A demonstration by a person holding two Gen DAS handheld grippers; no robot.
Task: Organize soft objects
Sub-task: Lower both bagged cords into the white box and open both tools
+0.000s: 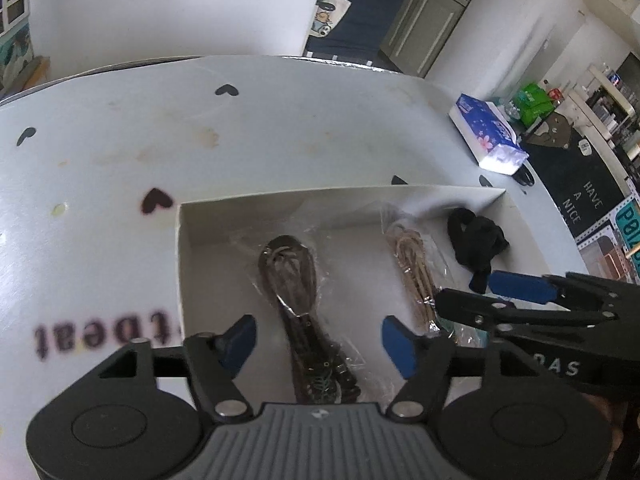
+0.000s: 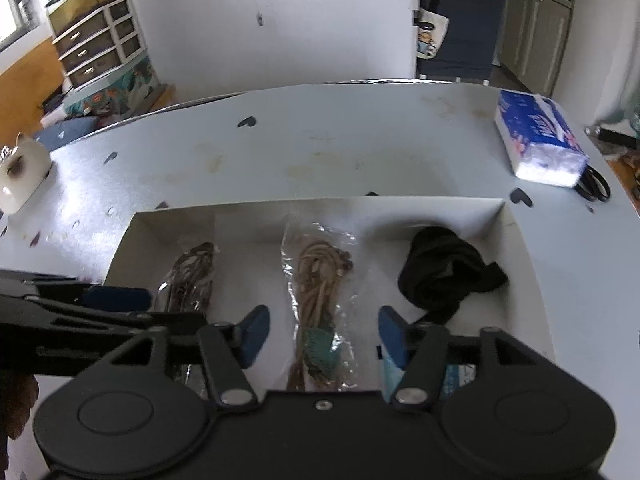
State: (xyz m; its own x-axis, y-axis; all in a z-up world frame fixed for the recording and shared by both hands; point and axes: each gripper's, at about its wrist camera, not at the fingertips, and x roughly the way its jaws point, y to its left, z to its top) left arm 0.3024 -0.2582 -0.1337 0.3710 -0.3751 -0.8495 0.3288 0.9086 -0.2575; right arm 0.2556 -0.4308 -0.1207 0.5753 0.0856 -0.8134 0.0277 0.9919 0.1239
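A shallow white box point(image 1: 320, 194) point(image 2: 320, 200) on the table holds three items in a row. A clear bag of dark brown cord point(image 1: 296, 288) point(image 2: 192, 276) lies on the left, and my left gripper point(image 1: 320, 342) stands open above it, blue pads on either side and not touching it. A clear bag of tan cord point(image 2: 320, 280) point(image 1: 412, 272) lies in the middle, under my open right gripper point(image 2: 323, 335). A crumpled black cloth point(image 2: 444, 276) point(image 1: 476, 240) rests at the right end. Each gripper shows in the other's view, the left gripper point(image 2: 132, 308) and the right gripper point(image 1: 472, 294).
The table point(image 1: 280, 128) has a white cover with black hearts and some stains. A blue tissue pack point(image 1: 488, 136) point(image 2: 540, 140) lies at the far right, with a black looped object point(image 2: 596, 188) beside it. A white cup point(image 2: 20, 172) stands at the left edge.
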